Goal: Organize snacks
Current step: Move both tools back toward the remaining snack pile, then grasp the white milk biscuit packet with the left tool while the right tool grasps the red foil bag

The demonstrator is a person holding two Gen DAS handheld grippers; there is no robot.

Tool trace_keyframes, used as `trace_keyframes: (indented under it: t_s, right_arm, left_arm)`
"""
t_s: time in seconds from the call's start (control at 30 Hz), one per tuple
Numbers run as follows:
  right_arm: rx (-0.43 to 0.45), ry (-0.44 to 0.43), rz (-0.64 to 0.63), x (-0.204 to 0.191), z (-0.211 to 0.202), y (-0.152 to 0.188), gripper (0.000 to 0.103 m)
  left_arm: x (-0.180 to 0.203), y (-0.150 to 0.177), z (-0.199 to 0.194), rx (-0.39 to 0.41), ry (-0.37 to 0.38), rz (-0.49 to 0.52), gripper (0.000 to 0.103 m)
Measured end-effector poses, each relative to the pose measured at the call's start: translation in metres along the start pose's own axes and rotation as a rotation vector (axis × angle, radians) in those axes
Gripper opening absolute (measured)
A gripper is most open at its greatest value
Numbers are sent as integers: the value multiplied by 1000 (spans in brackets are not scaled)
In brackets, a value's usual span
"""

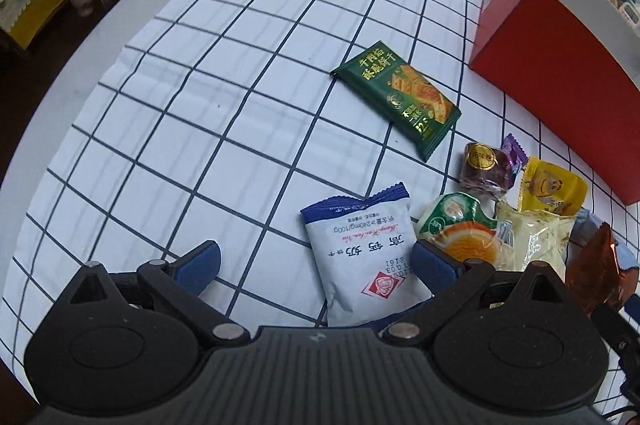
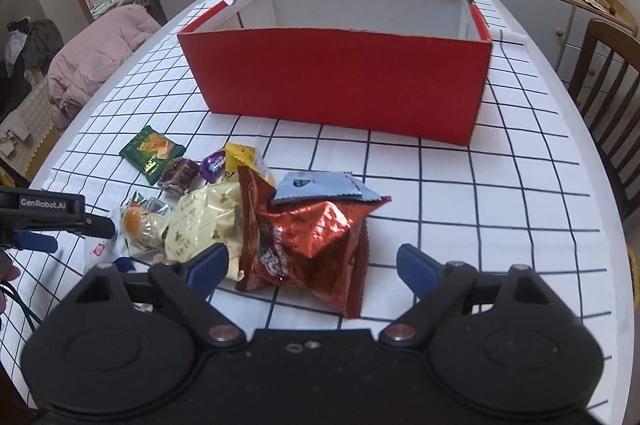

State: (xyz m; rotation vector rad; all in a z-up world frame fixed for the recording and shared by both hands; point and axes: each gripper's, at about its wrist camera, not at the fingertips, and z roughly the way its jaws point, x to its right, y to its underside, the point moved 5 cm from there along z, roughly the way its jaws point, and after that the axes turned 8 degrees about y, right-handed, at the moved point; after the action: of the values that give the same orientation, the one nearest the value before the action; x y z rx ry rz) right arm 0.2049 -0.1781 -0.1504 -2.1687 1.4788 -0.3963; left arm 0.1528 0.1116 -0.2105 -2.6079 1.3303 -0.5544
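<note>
Red box (image 2: 336, 81) beyond snacks, "GenRobot.AI" on left claw (image 1: 316, 259), spread around white packet (image 1: 362, 257), right claw (image 2: 312, 265) spread around foil bag (image 2: 308, 241)

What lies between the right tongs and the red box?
In the right wrist view, a crumpled red foil bag sits before the open right tongs, a light-blue packet behind it, then bare checkered cloth up to the red box.

Box floor: the red box (image 2: 340, 81) front wall hides it from me.
White packet (image 1: 360, 253): my left tool (image 1: 316, 261) covers its lower end.
</note>
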Motion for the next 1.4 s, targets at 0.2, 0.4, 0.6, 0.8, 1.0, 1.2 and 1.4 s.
trace_keyframes:
  t_s: [0.2,0.4,0.6,0.8,1.0,1.2,1.4]
  right_arm:
    - [-18,-4,7,-1,8,-1,89]
    - [-21,-10,2,-3,12,-3,89]
    - [-31,-1,4,-5,18,-3,88]
    - [-48,23,31,-5,29,-3,84]
    - [-39,18,46,-6,31,-1,73]
    - [-29,19,47,-8,27,1,64]
    - [-32,19,47,-10,20,9,61]
  left_arm:
    - [4,-3,3,-11,9,-45,102]
    - [10,-6,6,-9,7,-45,102]
    - [18,1,8,-8,-29,8,102]
    - [16,2,4,-2,-27,20,97]
    - [11,5,-3,18,-33,40,82]
    - [1,5,-10,25,-28,45,59]
    - [-13,4,-15,25,40,13,49]
